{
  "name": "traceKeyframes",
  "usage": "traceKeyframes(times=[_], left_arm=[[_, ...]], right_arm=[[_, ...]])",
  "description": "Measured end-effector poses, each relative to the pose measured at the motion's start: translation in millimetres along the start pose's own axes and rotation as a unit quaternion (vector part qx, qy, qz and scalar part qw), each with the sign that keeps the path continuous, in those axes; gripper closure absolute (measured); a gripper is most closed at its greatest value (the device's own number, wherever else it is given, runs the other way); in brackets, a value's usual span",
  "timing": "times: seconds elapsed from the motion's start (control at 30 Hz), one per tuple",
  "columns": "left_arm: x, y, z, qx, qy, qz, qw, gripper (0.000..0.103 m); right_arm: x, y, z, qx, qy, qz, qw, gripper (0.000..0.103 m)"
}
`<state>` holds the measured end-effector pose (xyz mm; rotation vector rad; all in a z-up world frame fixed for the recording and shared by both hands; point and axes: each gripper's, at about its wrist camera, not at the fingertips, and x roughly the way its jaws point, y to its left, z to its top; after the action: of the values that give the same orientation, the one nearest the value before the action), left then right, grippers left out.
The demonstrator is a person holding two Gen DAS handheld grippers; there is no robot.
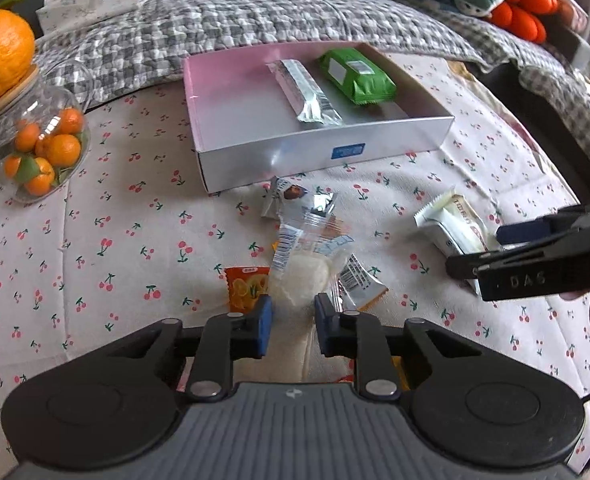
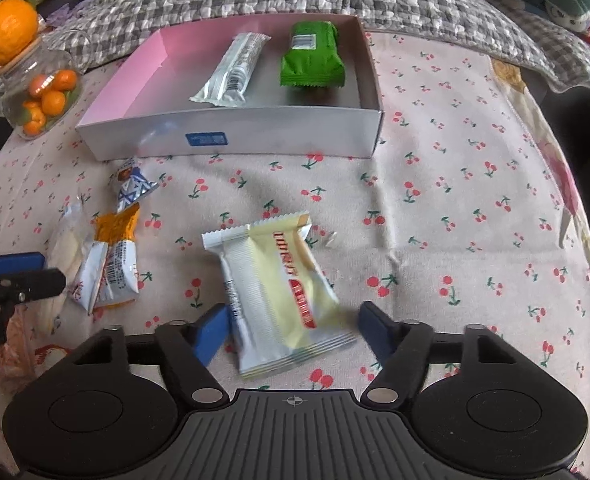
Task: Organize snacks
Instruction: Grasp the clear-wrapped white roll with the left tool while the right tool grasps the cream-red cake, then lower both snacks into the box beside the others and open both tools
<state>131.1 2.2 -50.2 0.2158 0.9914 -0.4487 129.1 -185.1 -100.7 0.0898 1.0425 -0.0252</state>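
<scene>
A white box (image 1: 323, 148) with a pink inner wall holds a silver bar (image 1: 303, 88) and a green pack (image 1: 355, 76). In front of it lies a heap of loose snacks. My left gripper (image 1: 293, 320) is shut on a clear-wrapped white cake (image 1: 307, 276) at the near end of that heap. In the right wrist view, a cream packet with red lettering (image 2: 279, 288) lies between the pads of my right gripper (image 2: 293, 330), and both pads touch its edges. The same gripper (image 1: 475, 250) shows at the right edge of the left wrist view.
An orange juice-print pack (image 1: 247, 288), an orange-and-white pack (image 1: 361, 284) and a small silver candy (image 1: 287, 196) lie around the cake. A glass jar of small oranges (image 1: 43, 148) stands at the left, topped by a big orange (image 1: 3, 52). A checked quilt (image 1: 255, 16) lies behind the box.
</scene>
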Motion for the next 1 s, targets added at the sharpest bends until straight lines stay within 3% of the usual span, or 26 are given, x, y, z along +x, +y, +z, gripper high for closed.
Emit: traceKeyframes(times=[0.27, 0.5, 0.6, 0.83, 0.87, 0.97, 1.0], left_arm=[[0.3, 1.1, -0.6, -0.005, 0.003, 0.009, 0.9999, 0.085], [8.1, -9.5, -7.7, 0.042, 0.024, 0.034, 0.9982, 0.068], [11.9, -9.5, -9.6, 0.046, 0.034, 0.040, 0.9976, 0.068], [9.0, -3.1, -6.8, 0.021, 0.039, 0.038, 0.9983, 0.079], [8.9, -3.5, -6.7, 0.019, 0.039, 0.035, 0.9984, 0.080], [6.3, -3.1, -6.1, 0.012, 0.036, 0.030, 0.9988, 0.081], [5.1, -2.8, -5.6, 0.009, 0.035, 0.028, 0.9989, 0.082]], right_arm=[[-2.0, 5.0, -0.6, -0.012, -0.005, -0.004, 1.000, 0.044], [-2.8, 6.5, -0.7, -0.014, -0.001, 0.006, 1.000, 0.041], [-0.9, 9.0, -1.8, -0.026, -0.001, 0.004, 1.000, 0.041], [-1.2, 10.4, -1.1, -0.032, -0.005, 0.003, 0.999, 0.044], [-2.2, 11.1, -1.0, -0.036, -0.007, 0.002, 0.999, 0.046], [-8.3, 11.8, 1.1, -0.039, -0.010, 0.010, 0.999, 0.071], [-10.5, 10.4, 2.6, -0.033, -0.010, 0.017, 0.999, 0.074]])
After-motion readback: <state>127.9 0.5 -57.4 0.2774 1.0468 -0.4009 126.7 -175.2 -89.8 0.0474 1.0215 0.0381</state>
